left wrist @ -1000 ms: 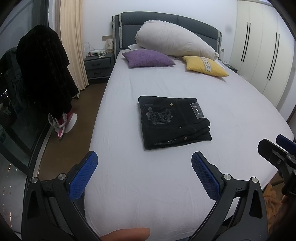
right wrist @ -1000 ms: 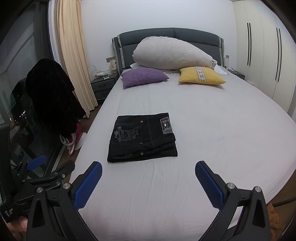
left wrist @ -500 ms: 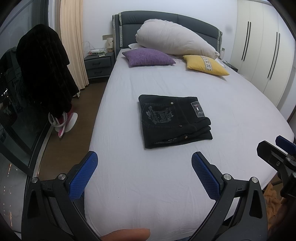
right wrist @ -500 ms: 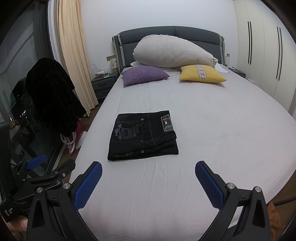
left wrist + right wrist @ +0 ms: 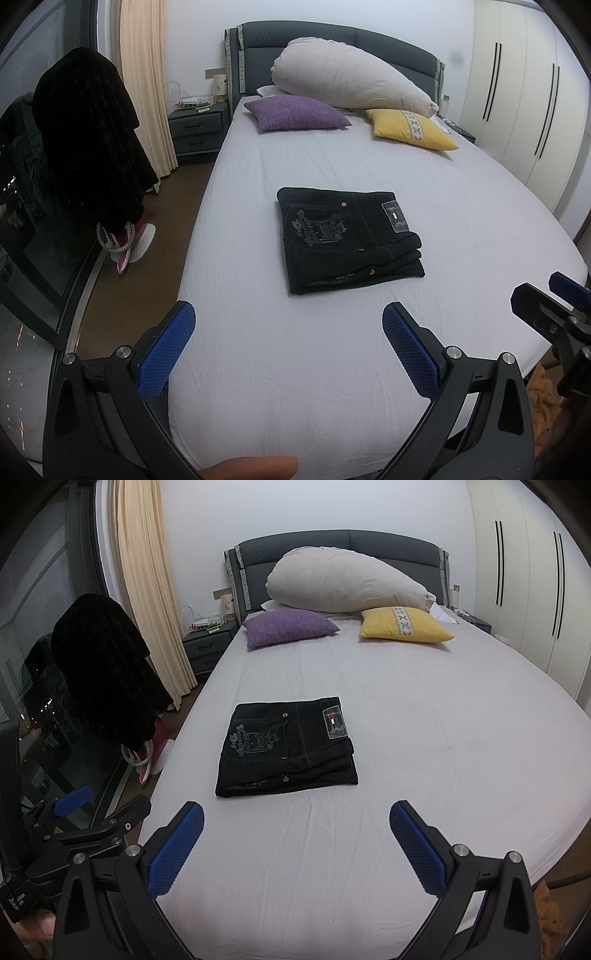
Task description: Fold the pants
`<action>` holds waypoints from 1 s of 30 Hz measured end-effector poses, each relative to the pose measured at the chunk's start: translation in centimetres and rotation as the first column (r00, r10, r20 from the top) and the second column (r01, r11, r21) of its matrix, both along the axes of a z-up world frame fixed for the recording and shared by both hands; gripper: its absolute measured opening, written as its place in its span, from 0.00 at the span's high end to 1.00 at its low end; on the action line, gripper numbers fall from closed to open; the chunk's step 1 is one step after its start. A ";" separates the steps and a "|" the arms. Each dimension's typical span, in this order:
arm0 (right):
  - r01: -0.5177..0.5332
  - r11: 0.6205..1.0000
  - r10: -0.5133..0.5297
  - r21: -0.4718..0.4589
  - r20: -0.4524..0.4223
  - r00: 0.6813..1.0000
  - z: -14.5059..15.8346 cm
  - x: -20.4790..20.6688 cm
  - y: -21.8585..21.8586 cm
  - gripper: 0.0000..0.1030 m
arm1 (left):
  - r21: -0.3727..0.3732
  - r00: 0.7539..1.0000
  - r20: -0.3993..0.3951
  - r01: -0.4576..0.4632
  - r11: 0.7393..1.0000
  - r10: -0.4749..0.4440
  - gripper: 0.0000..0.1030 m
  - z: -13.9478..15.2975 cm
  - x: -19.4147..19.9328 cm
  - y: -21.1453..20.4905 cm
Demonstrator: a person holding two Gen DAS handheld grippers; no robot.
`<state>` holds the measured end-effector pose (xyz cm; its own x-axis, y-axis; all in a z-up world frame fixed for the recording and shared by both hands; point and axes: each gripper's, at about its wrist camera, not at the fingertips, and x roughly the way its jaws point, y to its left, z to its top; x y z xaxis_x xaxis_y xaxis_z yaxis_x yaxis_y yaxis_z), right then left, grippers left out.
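Black pants (image 5: 349, 240) are lying folded in a neat stack mid-bed (image 5: 332, 369); the left gripper (image 5: 288, 328) and right gripper (image 5: 295, 823) are hovering near, both spread and empty. Any snagging nudge is risking unfolding the top layers

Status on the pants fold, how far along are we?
Looks done: the black pants lie as a compact folded stack on the white bed sheet, pocket embroidery and label facing up. In hand: nothing. The left gripper and the right gripper are both open and empty, held short of the stack. Left: nothing obvious, maybe squaring the slightly uneven layers on the stack's right edge.
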<state>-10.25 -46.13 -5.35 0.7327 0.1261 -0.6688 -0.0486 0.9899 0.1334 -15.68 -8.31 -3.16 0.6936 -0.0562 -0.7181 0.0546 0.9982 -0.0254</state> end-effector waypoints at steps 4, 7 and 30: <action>0.001 1.000 -0.001 -0.001 -0.001 1.000 -0.1 0.0 0.0 0.00 | 0.002 1.000 0.000 0.000 1.000 0.000 0.00 -0.2 -0.1 0.0; 0.000 1.000 0.000 -0.001 -0.002 1.000 0.0 0.0 -0.1 0.00 | 0.001 1.000 -0.001 -0.001 1.000 0.001 0.00 0.0 -0.1 0.0; -0.002 1.000 0.002 0.004 -0.006 1.000 -0.1 -0.2 -0.1 0.00 | 0.000 1.000 -0.009 -0.001 1.000 0.001 0.00 -0.3 -0.2 0.4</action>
